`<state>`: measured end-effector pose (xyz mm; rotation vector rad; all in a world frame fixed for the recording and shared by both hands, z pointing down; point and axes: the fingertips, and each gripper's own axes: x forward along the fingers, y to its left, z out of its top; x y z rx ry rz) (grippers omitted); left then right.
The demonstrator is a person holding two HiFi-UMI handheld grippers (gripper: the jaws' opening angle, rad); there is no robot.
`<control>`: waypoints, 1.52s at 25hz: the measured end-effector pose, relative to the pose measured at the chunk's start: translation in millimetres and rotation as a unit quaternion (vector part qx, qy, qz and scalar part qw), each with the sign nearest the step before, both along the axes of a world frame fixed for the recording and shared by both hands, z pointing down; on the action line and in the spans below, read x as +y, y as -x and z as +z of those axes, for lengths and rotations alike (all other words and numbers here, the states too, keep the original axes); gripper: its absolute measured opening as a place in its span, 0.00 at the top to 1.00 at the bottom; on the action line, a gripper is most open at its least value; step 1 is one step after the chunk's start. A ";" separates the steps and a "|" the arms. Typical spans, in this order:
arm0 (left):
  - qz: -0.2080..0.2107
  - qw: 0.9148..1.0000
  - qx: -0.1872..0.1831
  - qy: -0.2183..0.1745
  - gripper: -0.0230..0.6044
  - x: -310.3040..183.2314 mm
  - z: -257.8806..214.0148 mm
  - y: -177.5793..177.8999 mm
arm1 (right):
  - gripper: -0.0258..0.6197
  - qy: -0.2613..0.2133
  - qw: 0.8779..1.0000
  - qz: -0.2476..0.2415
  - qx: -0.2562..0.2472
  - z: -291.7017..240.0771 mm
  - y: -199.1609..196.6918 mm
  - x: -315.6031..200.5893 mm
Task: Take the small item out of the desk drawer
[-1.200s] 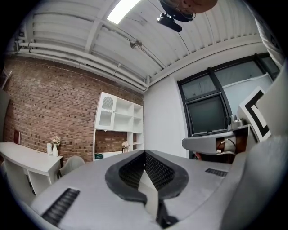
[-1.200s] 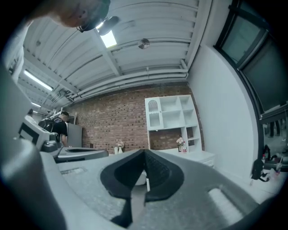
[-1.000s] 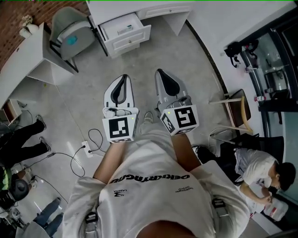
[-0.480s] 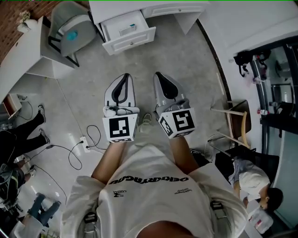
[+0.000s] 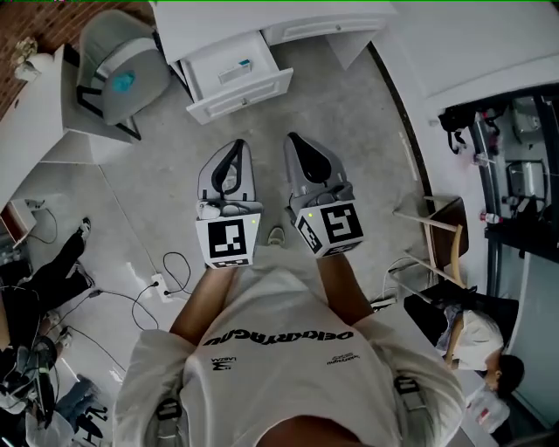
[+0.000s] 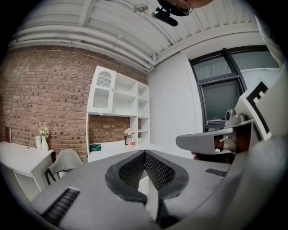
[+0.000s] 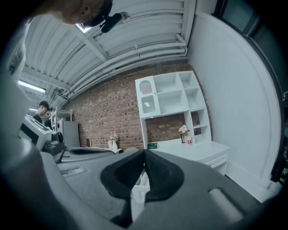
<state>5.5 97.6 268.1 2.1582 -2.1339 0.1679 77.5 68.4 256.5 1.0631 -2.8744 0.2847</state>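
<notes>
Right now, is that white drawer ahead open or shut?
Open. The drawer stands pulled out from the white desk, its inside showing from above, with a small item lying in it.

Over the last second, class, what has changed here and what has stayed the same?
The person has stepped closer to the open drawer, carrying the left tool and right tool forward together. Both tools stay shut and empty; the small box stays in the drawer.
</notes>
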 end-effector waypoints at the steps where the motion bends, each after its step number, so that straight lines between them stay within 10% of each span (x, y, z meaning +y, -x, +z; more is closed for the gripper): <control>1: 0.002 1.000 0.001 0.000 0.97 -14.5 0.8 12.5 | 0.96 -0.001 1.000 0.003 0.002 0.5 12.6 -14.6; 17: 0.082 0.994 0.010 0.069 0.97 -232.8 44.3 186.1 | 0.96 0.053 0.994 0.088 0.042 39.9 172.0 -224.0; 38: 0.144 0.970 -0.025 0.194 0.97 -331.5 197.8 203.6 | 0.96 0.140 0.979 0.119 0.086 177.8 184.9 -301.5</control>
